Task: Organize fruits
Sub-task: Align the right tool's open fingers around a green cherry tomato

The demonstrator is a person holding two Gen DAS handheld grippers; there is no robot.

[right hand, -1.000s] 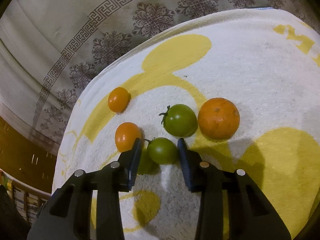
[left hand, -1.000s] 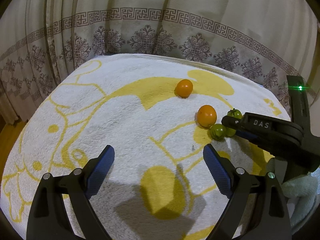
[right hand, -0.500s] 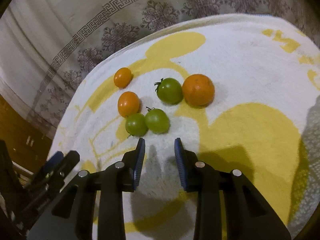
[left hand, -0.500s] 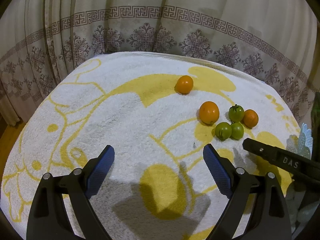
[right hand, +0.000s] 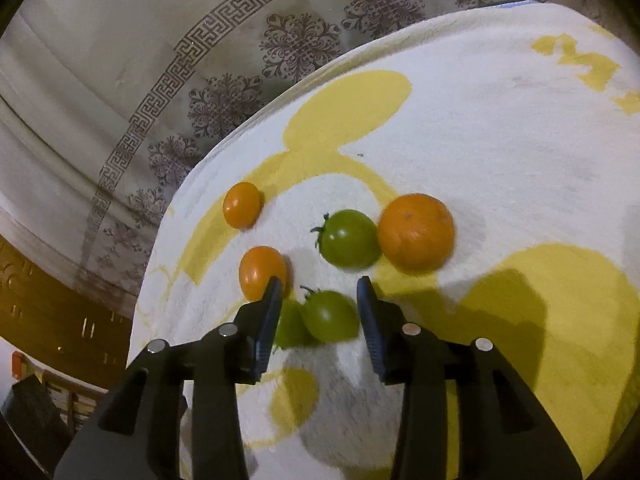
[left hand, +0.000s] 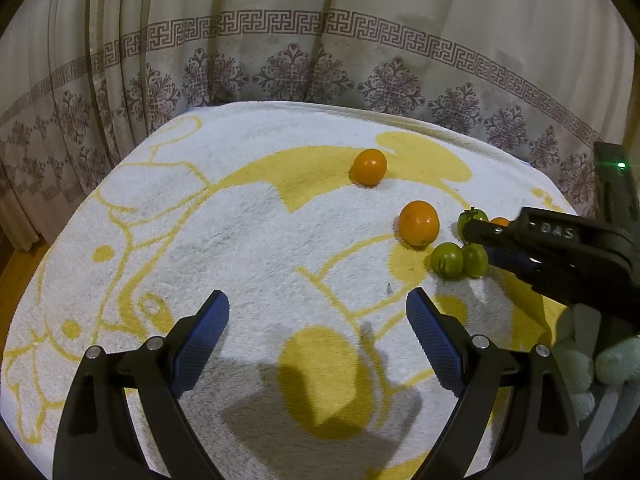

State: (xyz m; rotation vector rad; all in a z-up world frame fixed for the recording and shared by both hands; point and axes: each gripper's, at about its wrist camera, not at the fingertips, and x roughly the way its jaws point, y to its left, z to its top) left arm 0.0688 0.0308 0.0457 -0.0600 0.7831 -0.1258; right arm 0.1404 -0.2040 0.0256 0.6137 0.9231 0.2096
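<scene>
one green tomato (right hand: 330, 316), stem toward curtain (right hand: 120, 80)

We see a big curtain (left hand: 320, 40) hanging behind everything, from 9 o'clock across 12 to 3 o'clock. It is pale and creamy, with long folds. A band of square key shapes (left hand: 280, 26) runs across it, and a row of dark flower shapes (left hand: 302, 78) sits under that. A fluffy white towel (left hand: 240, 208) with yellow drawings covers the flat top in the middle. At 8 o'clock in the right wrist view we see brown wood (right hand: 48, 304). The light is warm and dim.
</scene>
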